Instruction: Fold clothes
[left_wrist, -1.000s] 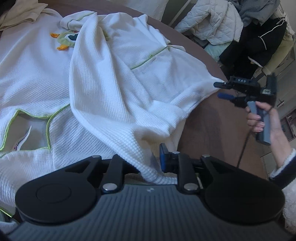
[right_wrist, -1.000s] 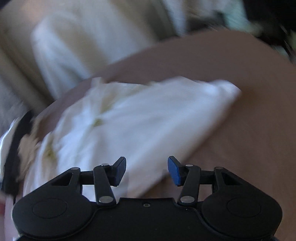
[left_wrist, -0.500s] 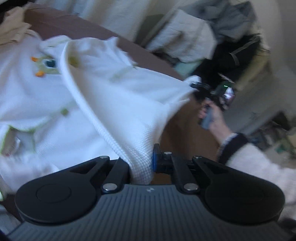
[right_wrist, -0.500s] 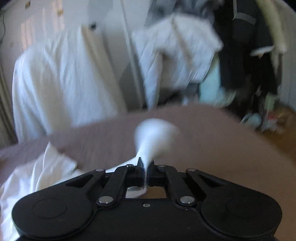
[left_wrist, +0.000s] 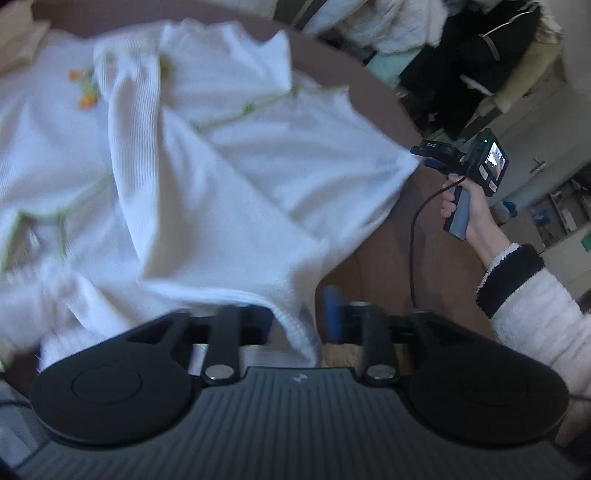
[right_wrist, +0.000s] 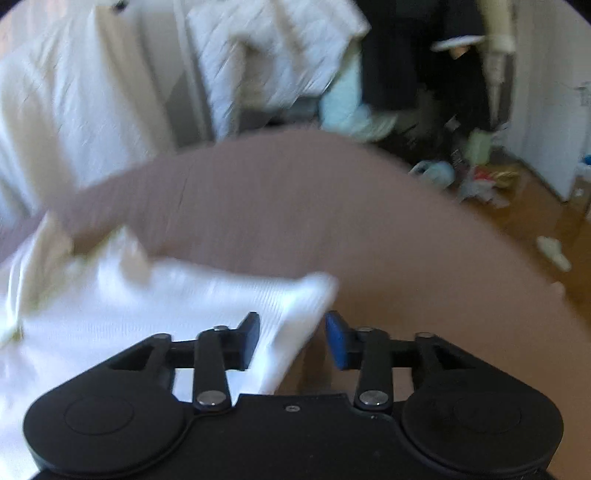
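Observation:
A white waffle-knit garment (left_wrist: 229, 177) with green trim lies rumpled across the brown bed surface (left_wrist: 388, 266). My left gripper (left_wrist: 295, 317) is at its near hem. Its jaws are opening, and a fold of the hem hangs loose between them, clear of the blue pad (left_wrist: 330, 314). In the left wrist view a hand holds my right gripper (left_wrist: 421, 155) at the garment's far right corner. In the right wrist view my right gripper (right_wrist: 291, 336) is also opening. The garment's corner (right_wrist: 295, 306) lies between its fingers, apart from the blue pad (right_wrist: 336, 339).
A heap of clothes, with a white quilted jacket (left_wrist: 388, 18) and dark garments (left_wrist: 472, 55), stands beyond the bed's far edge. Small clutter (right_wrist: 480, 173) lies on the wooden floor to the right. A beige cloth (left_wrist: 18, 40) sits at the far left. A cable (left_wrist: 413, 240) hangs from the right gripper.
Half a second ago both grippers were shut on the garment's edge, holding it taut and raised. Now both pairs of jaws have parted and the cloth has settled lower and wider.

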